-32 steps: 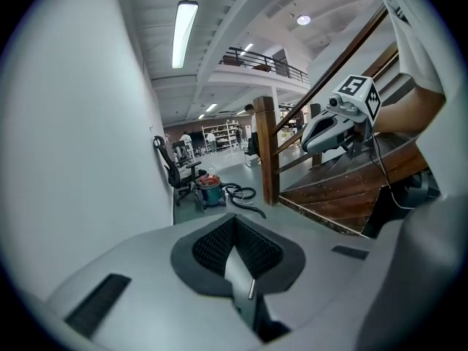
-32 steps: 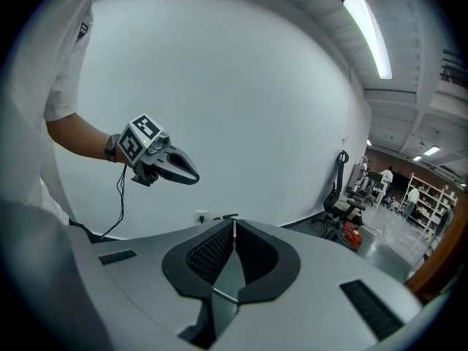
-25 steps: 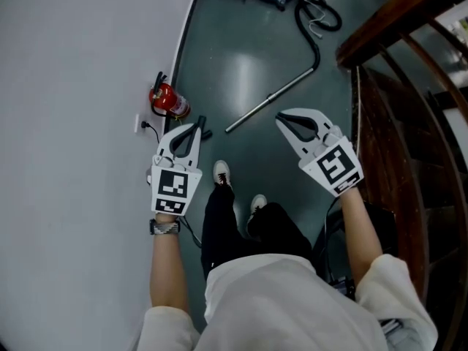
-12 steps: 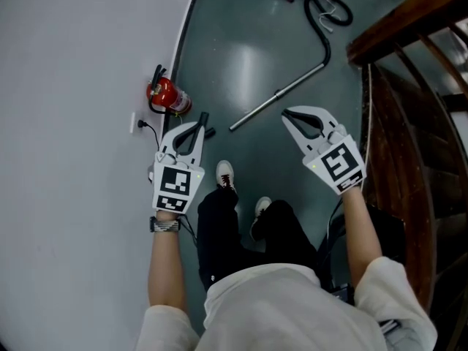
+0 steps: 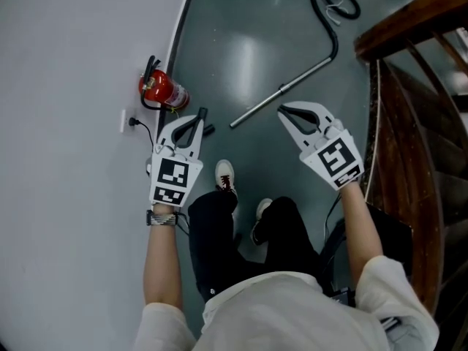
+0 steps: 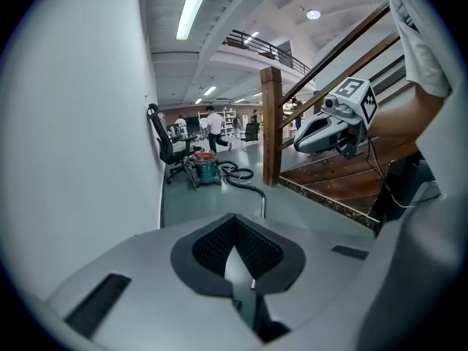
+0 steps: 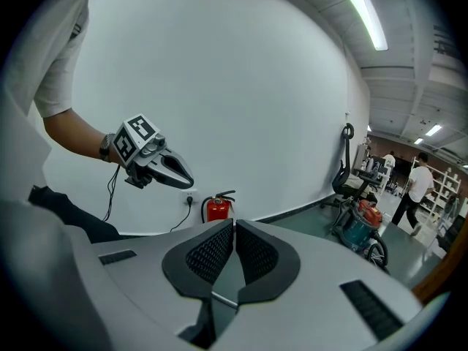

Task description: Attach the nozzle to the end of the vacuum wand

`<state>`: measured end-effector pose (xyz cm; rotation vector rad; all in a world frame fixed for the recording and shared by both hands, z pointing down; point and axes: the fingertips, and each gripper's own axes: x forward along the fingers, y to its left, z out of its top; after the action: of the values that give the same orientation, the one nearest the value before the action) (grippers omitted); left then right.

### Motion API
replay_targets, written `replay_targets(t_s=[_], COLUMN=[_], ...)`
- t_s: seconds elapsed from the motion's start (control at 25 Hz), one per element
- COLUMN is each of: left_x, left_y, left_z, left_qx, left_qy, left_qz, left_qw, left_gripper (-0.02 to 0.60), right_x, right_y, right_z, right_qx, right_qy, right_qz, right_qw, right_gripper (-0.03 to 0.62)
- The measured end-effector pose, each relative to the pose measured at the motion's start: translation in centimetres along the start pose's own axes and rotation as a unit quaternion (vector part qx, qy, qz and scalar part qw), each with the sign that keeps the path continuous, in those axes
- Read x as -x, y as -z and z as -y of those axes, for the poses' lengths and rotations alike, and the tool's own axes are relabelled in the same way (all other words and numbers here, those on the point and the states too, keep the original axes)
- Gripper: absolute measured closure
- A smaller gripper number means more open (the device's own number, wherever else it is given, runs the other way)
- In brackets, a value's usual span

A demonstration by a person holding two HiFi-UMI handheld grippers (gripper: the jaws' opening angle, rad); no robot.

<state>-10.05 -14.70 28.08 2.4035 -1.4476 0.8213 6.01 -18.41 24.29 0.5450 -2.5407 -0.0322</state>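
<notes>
A: Jaws?
B: Pressed together, empty: left gripper (image 5: pixel 197 120), right gripper (image 5: pixel 282 110).
A: Wand?
B: The vacuum wand (image 5: pixel 281 93) lies on the floor, twelve o'clock, untouched. The dark piece (image 5: pixel 208 130) by the left tip is possibly the nozzle. Nothing joined yet.

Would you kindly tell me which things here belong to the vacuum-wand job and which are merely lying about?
Job: vacuum wand; hose; vacuum cleaner; left gripper and right gripper, both shut, empty. Nozzle not clearly identifiable.
Lying about: fire extinguisher; office chair; wall plug; stair rail.
</notes>
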Motion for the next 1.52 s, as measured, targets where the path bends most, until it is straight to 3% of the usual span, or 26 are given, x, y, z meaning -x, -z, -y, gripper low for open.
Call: replay_targets(t_s=[0.68,1.16,1.4,1.52], left_x=[-10.5,-17.1,-20.1,-21.5], left_y=[12.7,22.4,26.4,28.0], left_z=[-1.5,-2.6,-2.7,-2.5], left_qx=[0.028,0.008,0.003,0.0], left_qy=[0.013,0.005,0.004,0.013], left_qz=[-0.011,-0.02,-0.021,-0.021], left_qw=[0.9995,0.9998,0.9998,0.9997], left_gripper=[0.583,0.583,0.583,0.583], right_x=[-9.9,-17.5,-20.9,-22.5], right_y=[12.9,21.1,25.3,27.0], right_z=[0.0,-1.0,-1.4,-1.8], right_qx=[0.001,0.013,0.022,0.025], right_qy=[-0.008,-0.015,-0.033,-0.063], right_qz=[-0.01,0.004,0.004,0.013], right_qw=[1.0,1.0,0.999,0.998], right_gripper=[0.563,0.563,0.563,0.563])
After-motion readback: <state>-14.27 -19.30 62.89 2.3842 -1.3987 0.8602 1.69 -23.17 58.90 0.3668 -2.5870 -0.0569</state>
